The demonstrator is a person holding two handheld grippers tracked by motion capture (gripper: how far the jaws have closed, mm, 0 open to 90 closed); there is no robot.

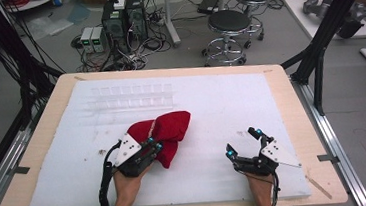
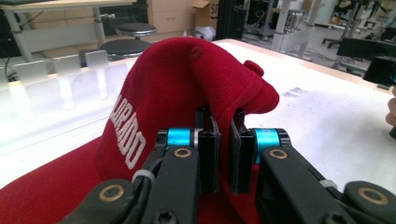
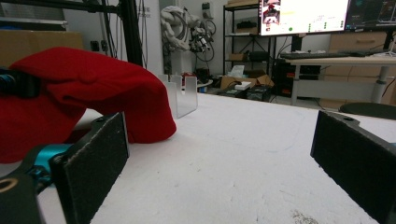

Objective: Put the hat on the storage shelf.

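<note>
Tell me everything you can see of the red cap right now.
The red cap is a knit-looking fabric baseball cap with white embroidered lettering on one side and a cloth button on its crown. It lies crumpled and folded over on the white mat, left of centre, in front of a clear plastic rack and apart from it. The left tongs are shut on a pinched fold of its fabric. The right tongs stand open on the mat, well clear of it.
</note>
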